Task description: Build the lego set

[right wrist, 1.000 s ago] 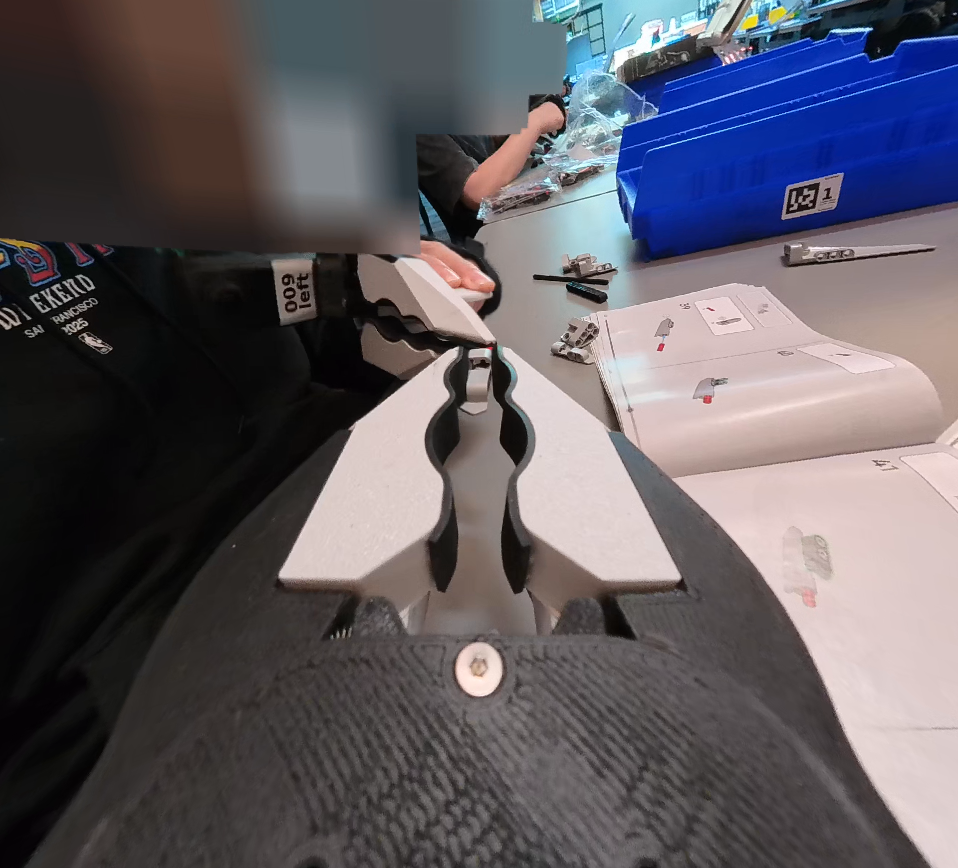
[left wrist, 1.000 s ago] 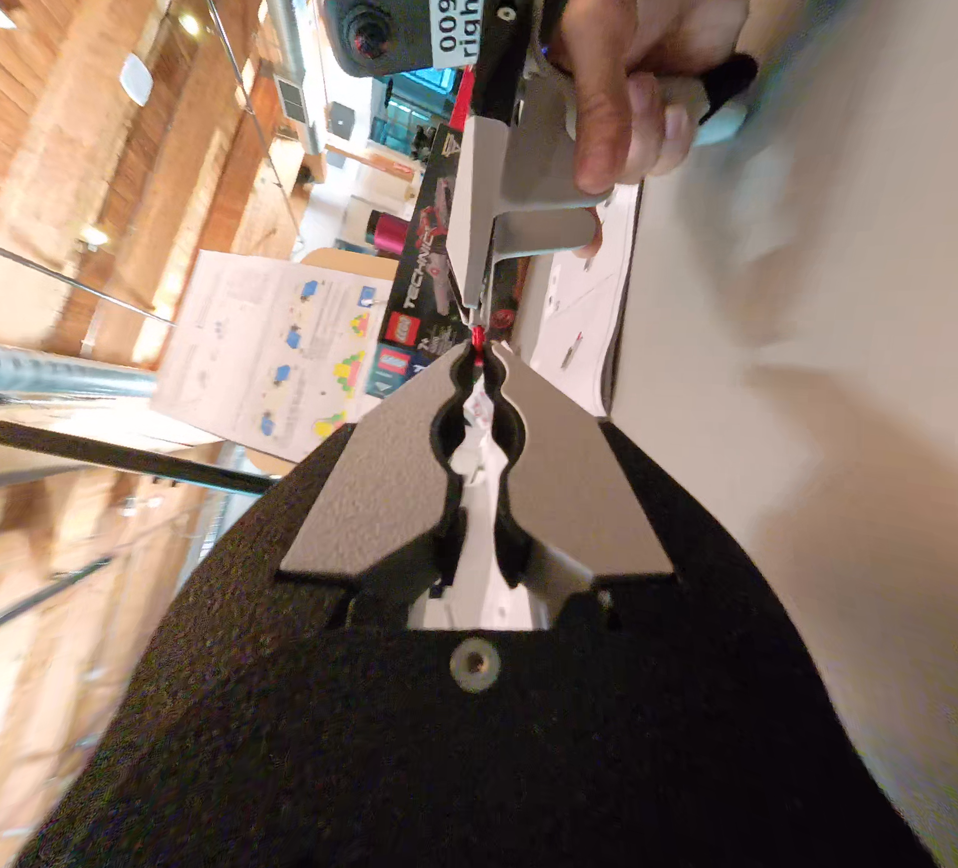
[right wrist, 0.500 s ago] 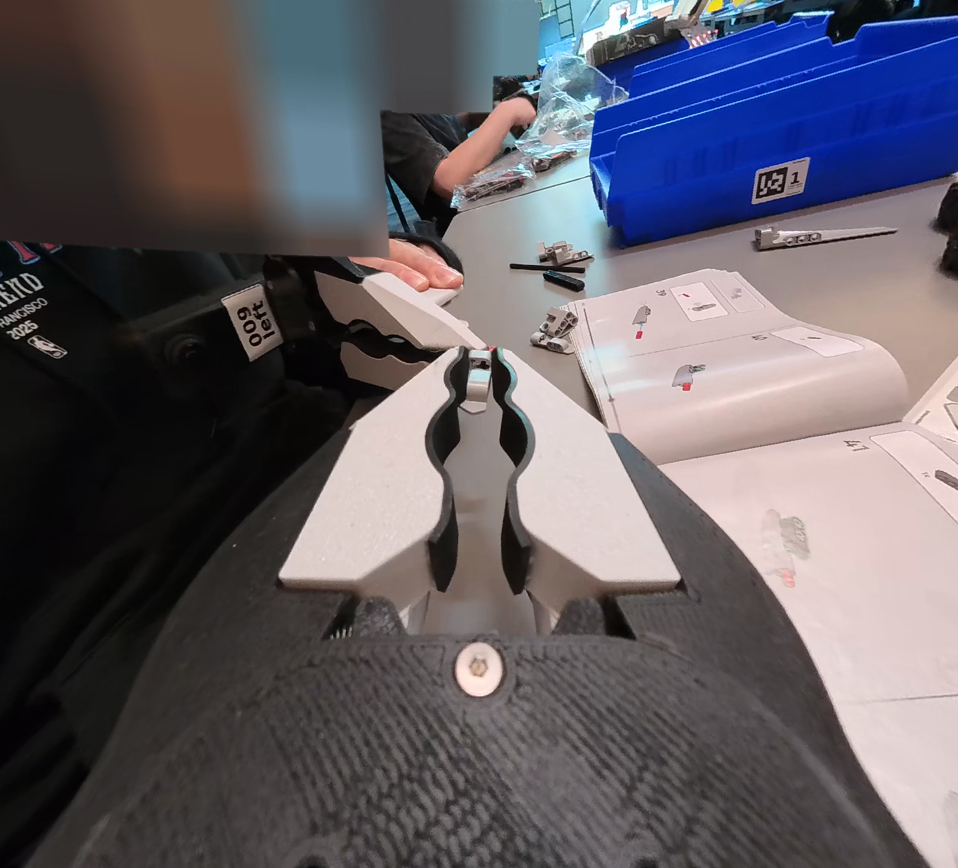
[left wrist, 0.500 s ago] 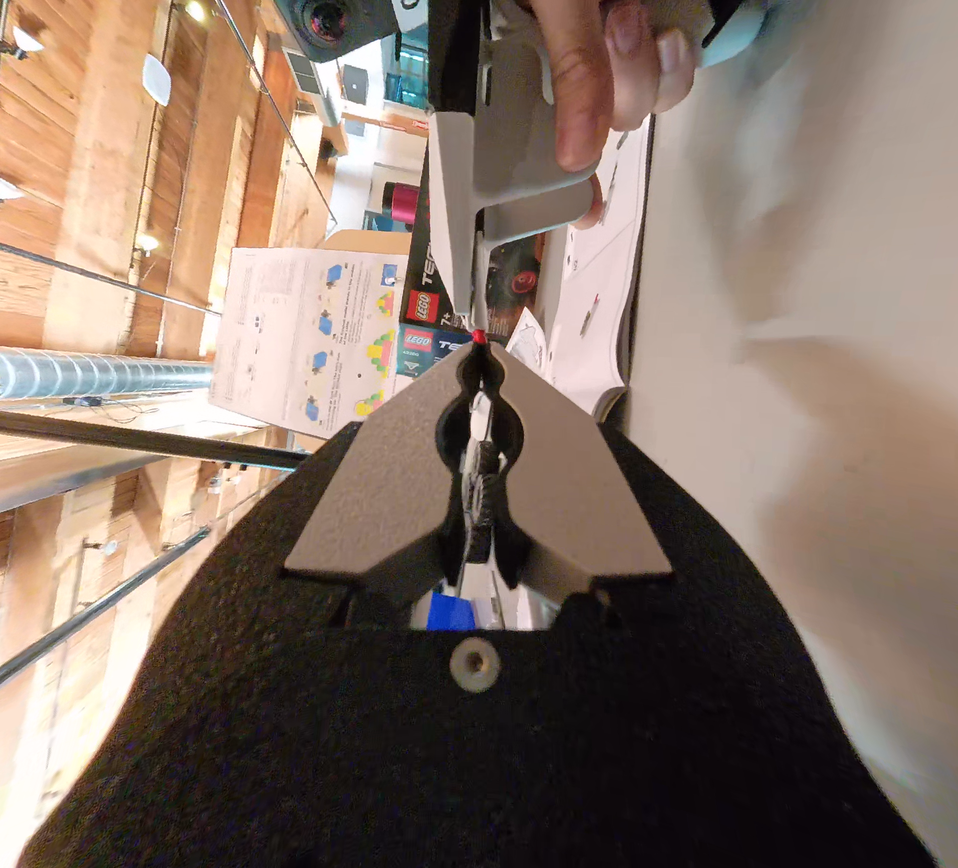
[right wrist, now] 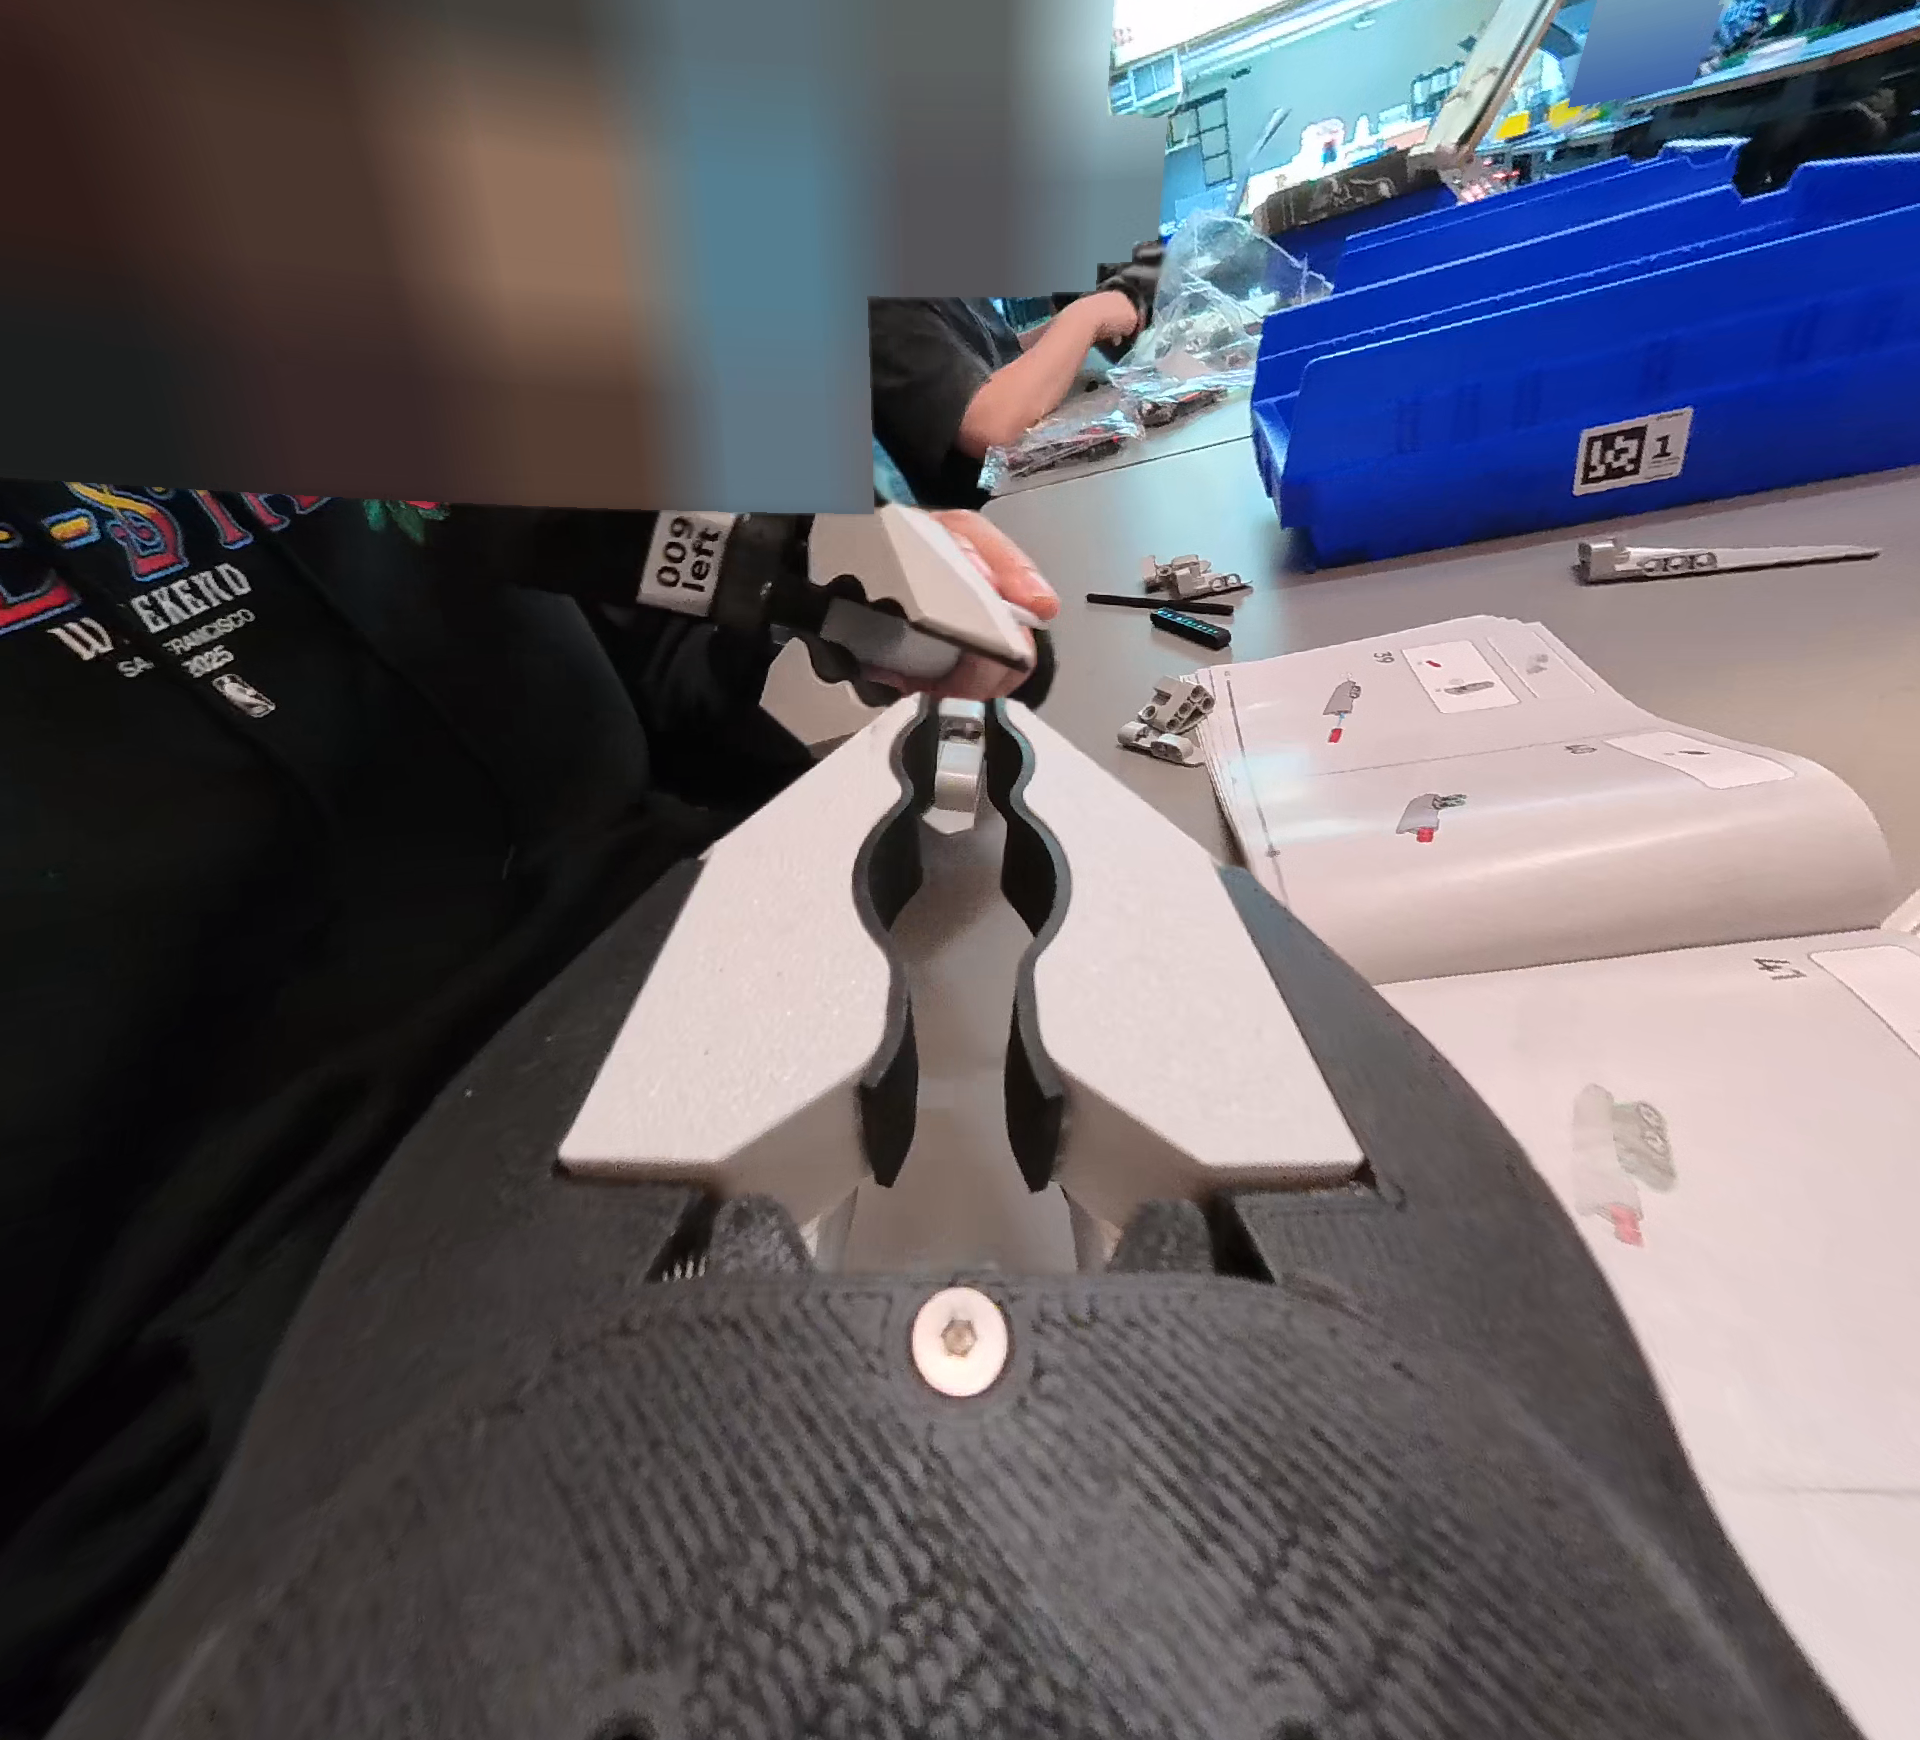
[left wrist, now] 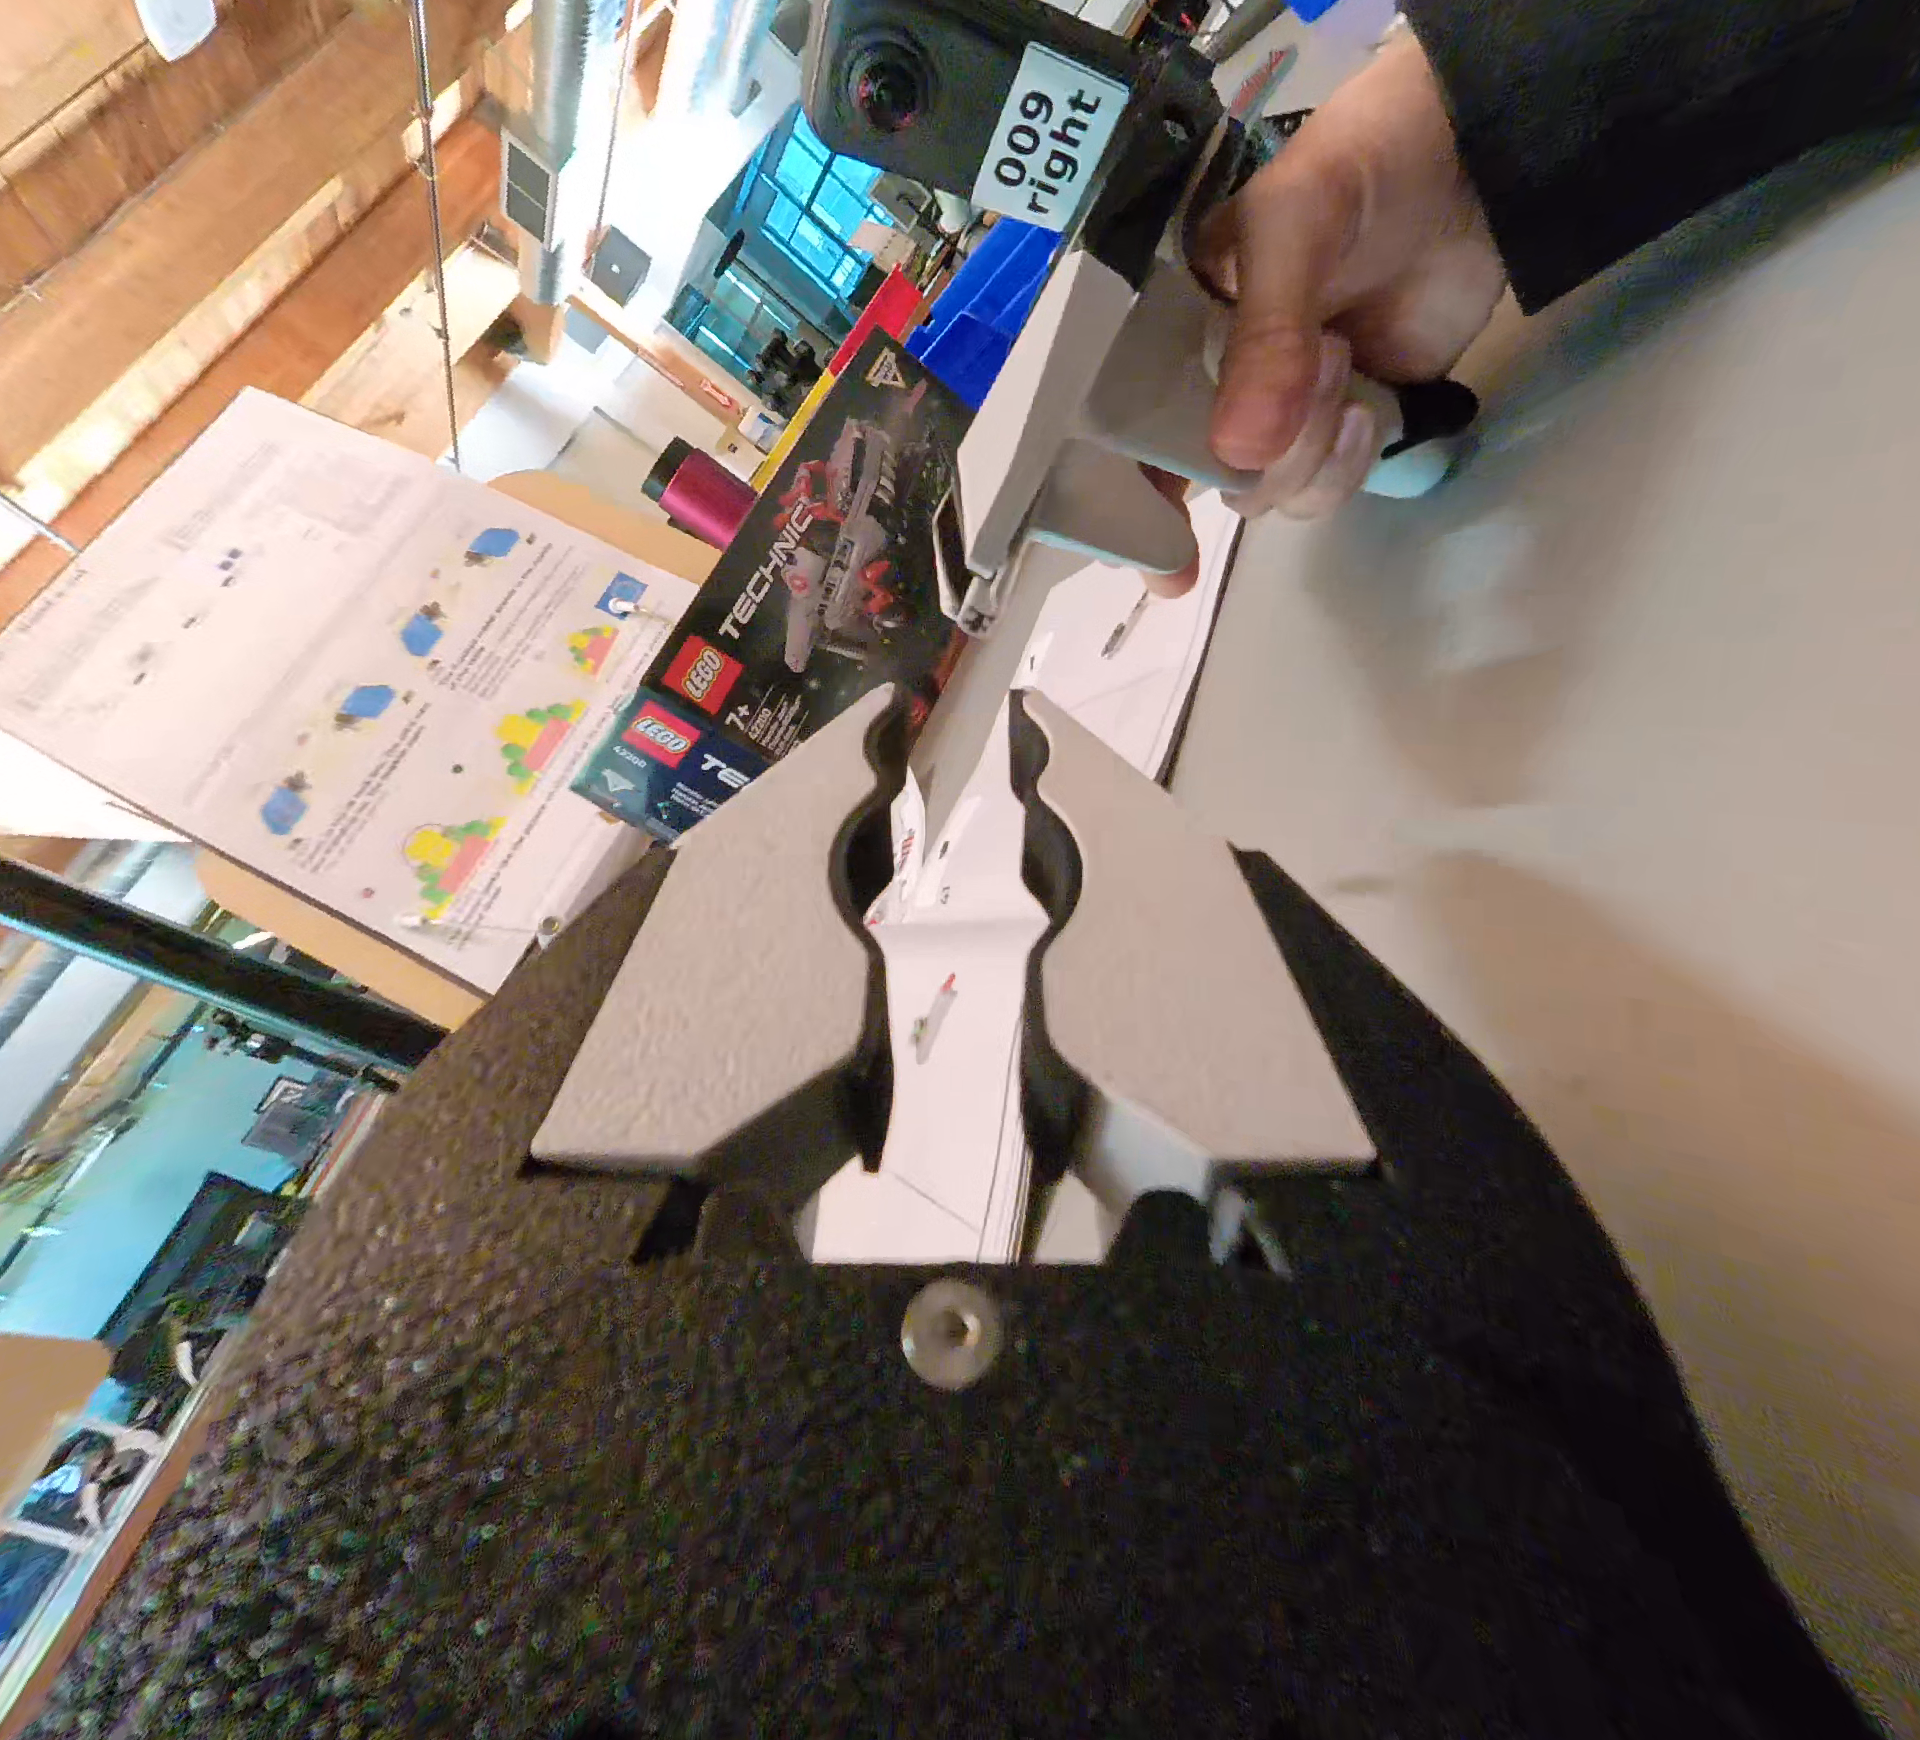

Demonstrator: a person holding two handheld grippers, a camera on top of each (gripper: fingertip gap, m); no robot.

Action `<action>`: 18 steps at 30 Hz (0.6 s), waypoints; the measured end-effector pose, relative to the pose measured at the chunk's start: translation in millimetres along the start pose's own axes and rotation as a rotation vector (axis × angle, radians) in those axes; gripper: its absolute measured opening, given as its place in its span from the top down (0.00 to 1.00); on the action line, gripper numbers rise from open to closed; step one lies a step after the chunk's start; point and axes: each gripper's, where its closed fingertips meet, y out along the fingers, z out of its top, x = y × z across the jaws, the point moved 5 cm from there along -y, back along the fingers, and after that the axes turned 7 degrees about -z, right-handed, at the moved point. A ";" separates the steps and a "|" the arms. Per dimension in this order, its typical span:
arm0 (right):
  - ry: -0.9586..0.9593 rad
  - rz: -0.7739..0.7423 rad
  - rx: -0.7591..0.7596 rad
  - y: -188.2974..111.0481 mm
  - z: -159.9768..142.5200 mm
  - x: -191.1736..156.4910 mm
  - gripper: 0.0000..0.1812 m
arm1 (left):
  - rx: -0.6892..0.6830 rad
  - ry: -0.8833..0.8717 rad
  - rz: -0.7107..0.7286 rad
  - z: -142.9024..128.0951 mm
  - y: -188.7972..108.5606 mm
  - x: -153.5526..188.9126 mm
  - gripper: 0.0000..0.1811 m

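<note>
My right gripper (right wrist: 958, 724) is shut on a small grey lego piece (right wrist: 956, 760), held upright between its tips above the table. In the left wrist view the same gripper (left wrist: 985, 563) shows at the upper middle, held by a hand, with the grey piece (left wrist: 975, 604) at its tip. My left gripper (left wrist: 956, 714) is open and empty, with white booklet pages showing through the gap. It sits a short way from the right gripper's tip. It also shows in the right wrist view (right wrist: 987, 646), just beyond the grey piece.
An open instruction booklet (right wrist: 1538, 817) lies right of the grippers. Loose grey pieces (right wrist: 1169, 719), a black axle (right wrist: 1158, 601) and a long grey blade piece (right wrist: 1714, 560) lie on the grey table (right wrist: 1403, 589). Blue bins (right wrist: 1558, 360) stand behind. A lego box (left wrist: 800, 610) and a printed sheet (left wrist: 312, 672) stand beyond. Less than 4 cm separates the two grippers' tips.
My left gripper was shut on a small red pin pressed against the right gripper's tip. It has since opened and drawn back. The right gripper still holds the grey piece.
</note>
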 end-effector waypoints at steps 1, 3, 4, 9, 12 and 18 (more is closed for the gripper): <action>-0.003 0.007 -0.004 0.7 -0.5 -1.1 0.95 | 0.008 -0.005 -0.001 0.2 -0.4 -0.5 0.92; -0.004 -0.003 -0.019 2.3 -1.6 -0.5 0.95 | 0.002 -0.008 -0.019 -1.4 0.8 1.5 0.92; -0.003 -0.006 -0.020 2.4 -1.7 -0.1 0.95 | -0.006 -0.003 -0.030 -3.1 1.6 2.8 0.92; -0.042 -0.180 -0.168 -5.0 -13.4 15.3 0.96 | -0.002 -0.162 -0.104 -24.5 -7.8 -14.9 0.98; -0.079 -0.251 -0.299 1.8 -28.0 12.7 0.95 | 0.037 -0.424 -0.144 -44.6 -16.4 -32.7 1.00; -0.088 -0.206 -0.410 7.5 -40.6 5.2 0.95 | -0.180 -0.462 -0.688 -54.9 -32.4 -3.2 0.95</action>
